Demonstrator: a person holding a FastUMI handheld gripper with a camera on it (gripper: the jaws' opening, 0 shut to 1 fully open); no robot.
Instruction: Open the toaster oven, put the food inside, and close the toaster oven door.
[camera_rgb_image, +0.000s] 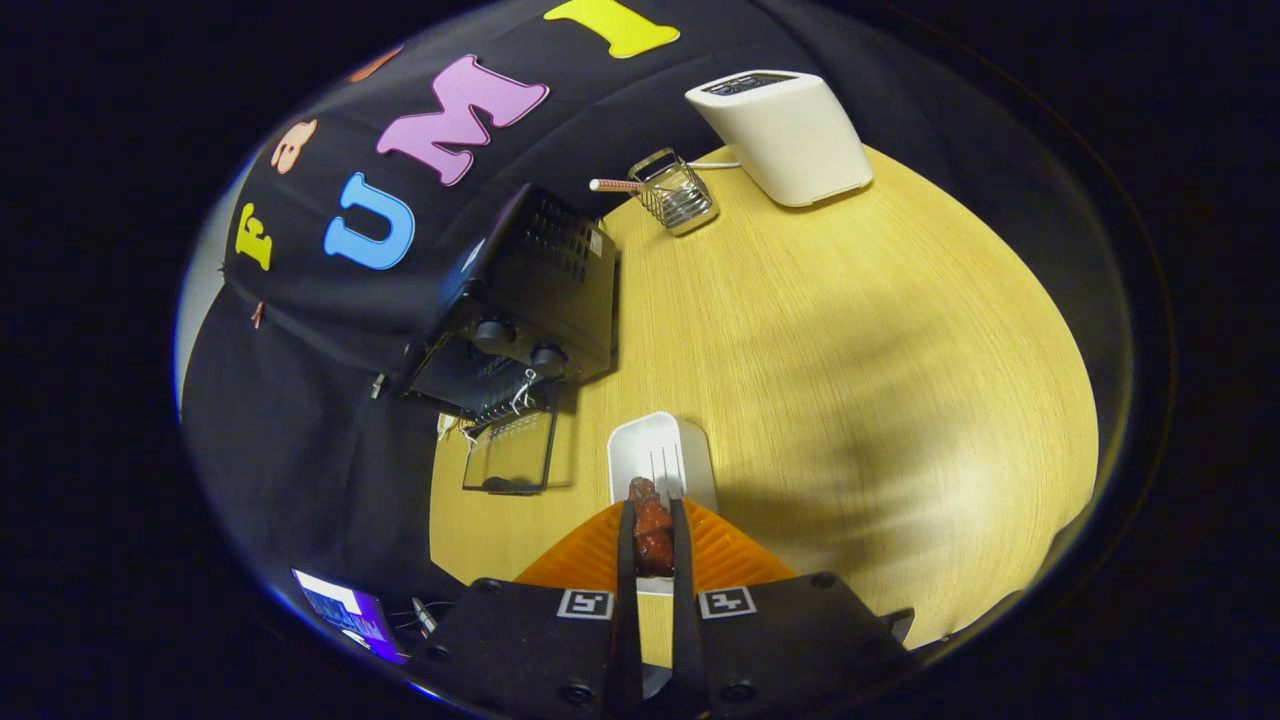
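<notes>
Already the oven stood with its door dropped flat onto the bench, so the first step looked done and the second was in hand. The claw was drawn nearly closed, both fingers pressing on a reddish-brown piece of food held between them, right over the near end of a small white tray. Whether the food had fully left the tray could not be told.

The next move, by my reading, called for carrying the food across to the oven, over the lowered door and into the cavity, then letting go and lifting the door shut. The door jutted out along the bench toward the claw, so the approach would need to clear its front edge and handle rather than clip them.

Room was generous. Most of the bench lay bare, with a broad open stretch beyond the tray. A white toaster and a wire rack sat at the far edge, well apart from the path. The oven itself stood hard against the cloth wall at the bench's edge, so entry was possible only from the door side.
</notes>
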